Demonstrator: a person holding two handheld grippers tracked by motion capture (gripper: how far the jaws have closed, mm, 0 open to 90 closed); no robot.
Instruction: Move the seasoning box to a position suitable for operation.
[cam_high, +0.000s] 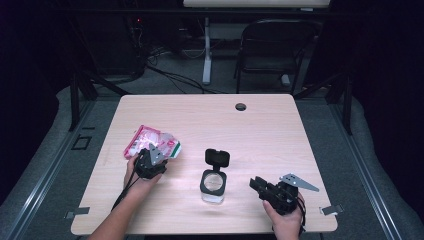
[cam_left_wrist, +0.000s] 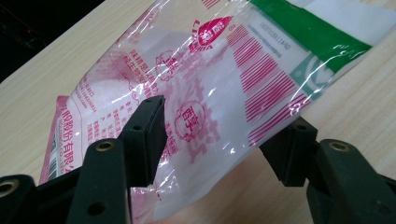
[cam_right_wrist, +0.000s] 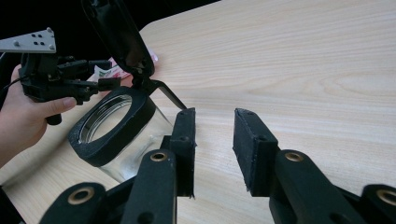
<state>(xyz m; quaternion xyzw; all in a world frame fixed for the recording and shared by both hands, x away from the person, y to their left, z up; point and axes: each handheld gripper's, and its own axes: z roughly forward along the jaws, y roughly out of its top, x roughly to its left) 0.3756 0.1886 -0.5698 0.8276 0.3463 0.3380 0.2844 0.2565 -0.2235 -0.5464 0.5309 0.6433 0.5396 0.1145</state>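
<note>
The clear plastic bag with pink print and a green band lies flat at centre-left of the high view, well in from the near edge of the light wooden table. The left claw sits at the bag's lower right end; the left gripper view shows the bag running between the two black jaws, which stand spread, the left pad against the film and the right pad beside its edge, not pressing. No earlier frame bears on its motion.

Right of the bag, at centre, stands a clear glass jar with a black collar and raised black hinged lid, apart from the bag. The right claw is at lower right, near the jar and not touching it; in the right gripper view its jaws are parted with bare table between them, the jar at left.

Open table lies beyond both. A dark chair stands on grey floor behind.
</note>
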